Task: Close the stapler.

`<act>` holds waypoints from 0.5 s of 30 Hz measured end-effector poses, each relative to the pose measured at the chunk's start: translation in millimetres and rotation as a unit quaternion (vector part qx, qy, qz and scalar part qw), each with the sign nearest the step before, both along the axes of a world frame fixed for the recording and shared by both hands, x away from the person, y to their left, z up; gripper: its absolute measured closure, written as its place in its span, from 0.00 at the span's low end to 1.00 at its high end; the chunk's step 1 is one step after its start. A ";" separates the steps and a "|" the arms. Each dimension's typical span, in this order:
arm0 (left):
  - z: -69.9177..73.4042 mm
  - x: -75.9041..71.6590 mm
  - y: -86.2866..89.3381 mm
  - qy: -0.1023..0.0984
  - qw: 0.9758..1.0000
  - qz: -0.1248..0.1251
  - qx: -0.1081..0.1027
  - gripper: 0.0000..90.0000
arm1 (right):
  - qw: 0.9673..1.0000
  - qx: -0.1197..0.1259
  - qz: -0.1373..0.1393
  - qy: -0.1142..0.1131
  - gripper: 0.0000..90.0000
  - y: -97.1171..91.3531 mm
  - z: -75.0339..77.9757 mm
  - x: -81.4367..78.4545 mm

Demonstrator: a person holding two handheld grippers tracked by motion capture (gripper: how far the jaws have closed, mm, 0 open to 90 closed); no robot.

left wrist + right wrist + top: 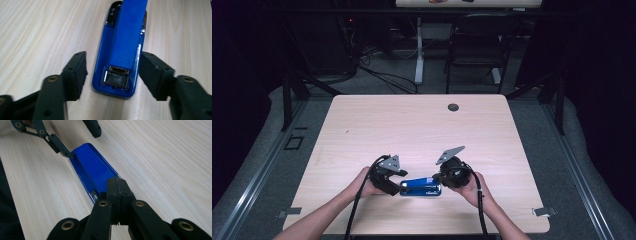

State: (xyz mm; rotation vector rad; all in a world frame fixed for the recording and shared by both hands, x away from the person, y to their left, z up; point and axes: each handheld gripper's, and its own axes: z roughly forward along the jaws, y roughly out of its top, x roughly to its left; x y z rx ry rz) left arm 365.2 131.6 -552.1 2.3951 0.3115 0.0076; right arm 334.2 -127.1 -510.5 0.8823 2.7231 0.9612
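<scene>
Two hand-held grippers meet over a blue stapler (421, 187) that lies flat near the front edge of a pale wooden bench (412, 125), between the person's two hands. In the left gripper view, the left gripper (112, 72) has its jaws spread on either side of the stapler's front end; one pad stands clear of the blue body with a gap, while the other sits right against its side, and whether it touches cannot be told. The stapler's metal staple slot (116, 78) faces the camera. Faint raised lettering shows on the blue top but is too blurred to read. In the right gripper view, the right gripper (117, 188) has its jaws pressed together, pad to pad, their tips resting over the stapler's near end, with nothing between them. A small dark round cap (453, 107) sits in the bench near its far edge.
</scene>
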 end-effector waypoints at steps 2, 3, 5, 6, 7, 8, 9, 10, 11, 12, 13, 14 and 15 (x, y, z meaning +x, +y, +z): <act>2.3 2.5 3.9 -0.002 1.000 0.014 0.000 0.36 | 1.000 0.003 -0.001 0.003 1.00 -0.6 -0.5 0.4; 2.2 3.5 5.5 -0.001 1.000 0.019 -0.008 0.33 | 1.000 0.003 -0.002 0.004 1.00 -1.0 -0.7 0.6; 4.4 6.2 10.2 -0.007 0.999 0.042 -0.004 0.26 | 1.000 0.003 -0.003 0.006 1.00 -1.1 -1.7 0.7; 4.6 8.5 13.5 -0.004 0.999 0.051 -0.007 0.24 | 1.000 -0.002 -0.002 0.008 1.00 -0.6 -2.8 0.8; 4.2 10.5 15.9 -0.002 0.998 0.059 -0.013 0.20 | 1.000 -0.002 0.000 0.012 1.00 0.1 -4.5 0.4; 4.8 11.4 18.3 -0.006 0.997 0.072 -0.010 0.19 | 1.000 -0.003 0.001 0.014 1.00 0.6 -5.8 0.3; 5.0 13.4 21.3 -0.001 0.997 0.074 -0.018 0.18 | 1.000 -0.002 0.003 0.015 1.00 1.6 -6.9 -0.1; 5.5 14.4 23.7 -0.002 0.996 0.081 -0.021 0.17 | 1.000 0.002 0.000 0.014 1.00 2.7 -7.4 -0.8; 6.1 15.6 25.5 -0.001 0.996 0.083 -0.022 0.17 | 1.000 -0.006 0.004 0.012 1.00 2.8 -6.4 -0.4; 6.5 16.5 27.7 -0.002 0.996 0.089 -0.027 0.17 | 1.000 -0.006 0.004 0.012 1.00 2.8 -6.5 -0.3; 7.3 17.3 29.6 -0.002 0.995 0.093 -0.027 0.17 | 1.000 0.003 -0.001 0.015 1.00 2.9 -7.4 -0.5; 7.5 17.7 30.8 -0.004 0.995 0.097 -0.027 0.17 | 1.000 0.000 0.002 0.016 1.00 1.9 -7.0 0.3; 7.4 18.2 32.0 -0.002 0.995 0.099 -0.028 0.17 | 1.000 0.000 0.002 0.018 1.00 1.5 -7.0 0.7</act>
